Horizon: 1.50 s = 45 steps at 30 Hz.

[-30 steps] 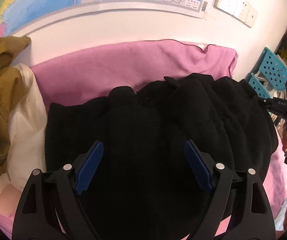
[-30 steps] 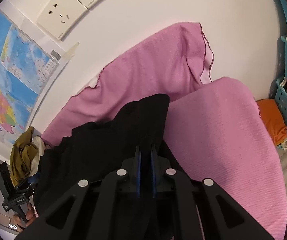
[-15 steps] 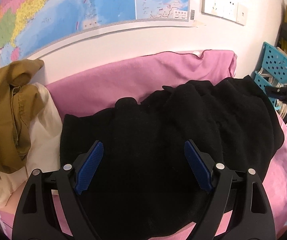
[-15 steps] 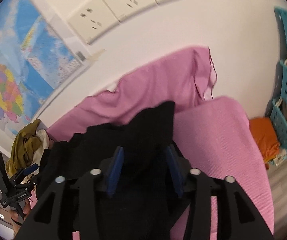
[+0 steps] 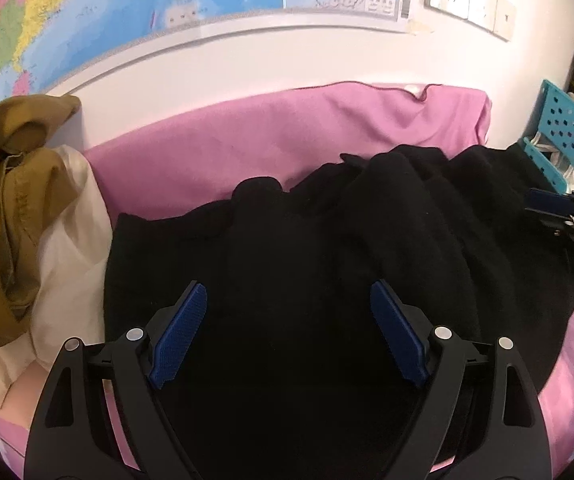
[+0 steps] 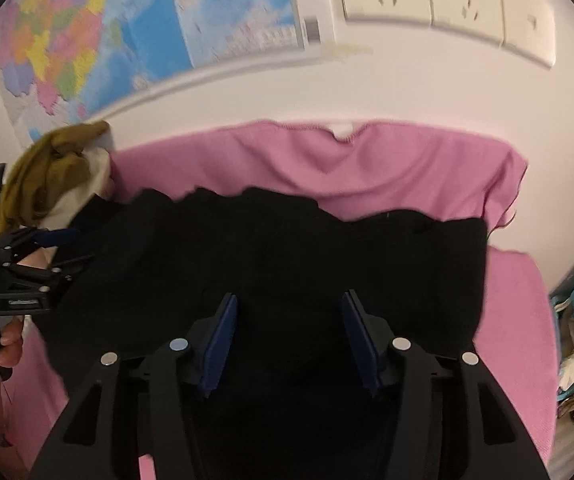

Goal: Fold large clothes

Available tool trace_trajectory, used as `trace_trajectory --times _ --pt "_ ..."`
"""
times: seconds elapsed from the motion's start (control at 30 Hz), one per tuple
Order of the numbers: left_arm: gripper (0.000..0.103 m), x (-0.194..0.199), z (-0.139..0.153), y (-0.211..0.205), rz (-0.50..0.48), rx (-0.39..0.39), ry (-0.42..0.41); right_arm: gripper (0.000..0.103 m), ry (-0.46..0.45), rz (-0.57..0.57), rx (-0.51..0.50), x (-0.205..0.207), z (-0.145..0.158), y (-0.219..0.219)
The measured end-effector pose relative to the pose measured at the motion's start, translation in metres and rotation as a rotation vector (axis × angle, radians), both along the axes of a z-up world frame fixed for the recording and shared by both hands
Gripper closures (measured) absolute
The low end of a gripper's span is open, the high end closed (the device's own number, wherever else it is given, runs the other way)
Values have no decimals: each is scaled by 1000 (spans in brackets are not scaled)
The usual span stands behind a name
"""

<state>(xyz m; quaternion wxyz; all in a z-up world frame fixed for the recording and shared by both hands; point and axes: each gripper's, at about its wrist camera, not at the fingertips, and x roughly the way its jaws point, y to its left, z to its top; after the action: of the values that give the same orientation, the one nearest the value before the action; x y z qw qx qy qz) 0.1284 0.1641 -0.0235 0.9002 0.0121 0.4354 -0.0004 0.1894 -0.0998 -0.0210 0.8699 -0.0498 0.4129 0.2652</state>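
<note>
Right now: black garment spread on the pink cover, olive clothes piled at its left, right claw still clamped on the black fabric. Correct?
Not quite. The right claw is open: its jaws have just been opening and stand apart over the black garment, as the right wrist view shows. The pink cover and olive clothes at the left are right.

A pink-covered bed (image 5: 287, 136) carries a black garment (image 5: 327, 240) beside piled clothes (image 5: 15, 208).

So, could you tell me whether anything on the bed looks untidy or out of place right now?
Yes. The black garment lies bunched, its far edge in uneven ridges on the pink cover, not yet squared. At its left, an olive garment sits crumpled on a cream one, against the wall.
</note>
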Motion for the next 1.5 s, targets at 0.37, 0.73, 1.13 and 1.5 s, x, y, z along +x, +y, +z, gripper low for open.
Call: trace_trajectory --times 0.37,0.73,1.13,1.5 --pt "18 6 -5 14 44 -19 -7 56 68 -83 76 14 -17 -16" --pt "14 -110 16 83 90 -203 -93 25 202 -116 469 -76 -1 -119" --pt "14 -138 -41 76 62 -494 51 24 393 -197 693 -106 -67 -122" --pt "12 -122 -54 61 24 -580 83 15 309 -307 705 -76 -69 -100"
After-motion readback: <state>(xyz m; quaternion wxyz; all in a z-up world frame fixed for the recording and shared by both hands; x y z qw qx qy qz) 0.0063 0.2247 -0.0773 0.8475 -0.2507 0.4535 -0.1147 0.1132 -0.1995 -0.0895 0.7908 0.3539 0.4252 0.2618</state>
